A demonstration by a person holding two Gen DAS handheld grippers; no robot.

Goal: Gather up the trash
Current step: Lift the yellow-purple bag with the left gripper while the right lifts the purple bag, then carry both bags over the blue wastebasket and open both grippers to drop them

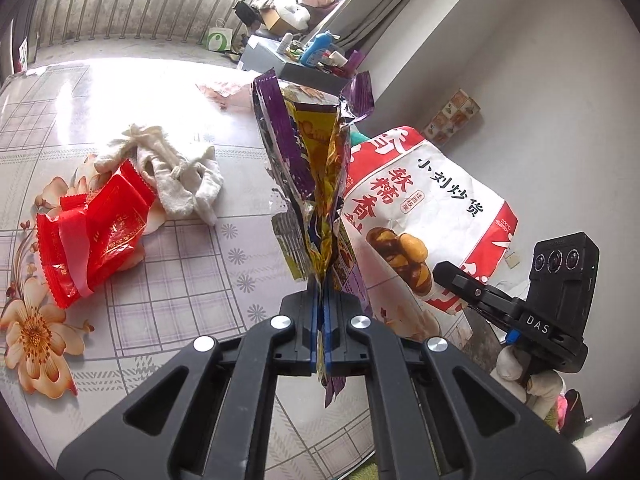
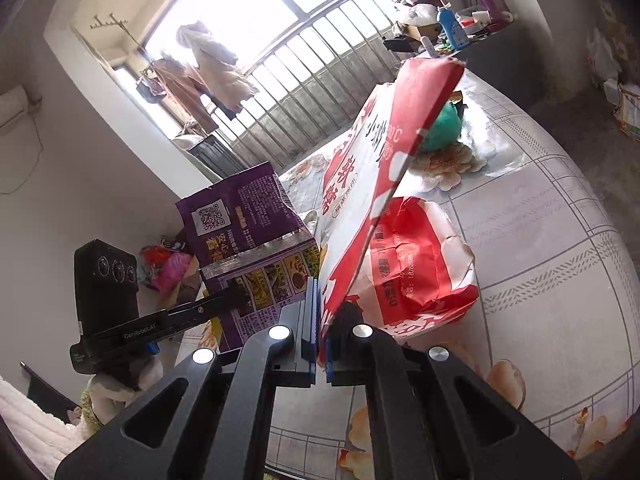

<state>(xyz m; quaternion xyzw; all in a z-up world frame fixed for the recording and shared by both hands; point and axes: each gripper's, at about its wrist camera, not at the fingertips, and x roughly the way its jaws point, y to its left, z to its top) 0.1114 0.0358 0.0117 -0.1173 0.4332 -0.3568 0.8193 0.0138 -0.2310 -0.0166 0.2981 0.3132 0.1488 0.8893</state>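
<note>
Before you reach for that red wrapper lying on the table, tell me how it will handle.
The red wrapper looks crinkled and thin, so probably floppy and light. Its glossy film may slip between pads. It lies flat beside the white cloth, so it should slide rather than roll if pushed.

the white and red snack bag (image 1: 424,216) carries black characters "小刘炒货" and larger red ones "软糯香甜"; a small "200°c" sits by its red edge. the camera mount (image 1: 534,326) on the other gripper reads "das". in the right wrist view, the bar under the black camera (image 2: 138,335) reads "genrobot.ai". the purple packet (image 2: 244,232) shows a qr code and yellow characters too small to read.
</note>
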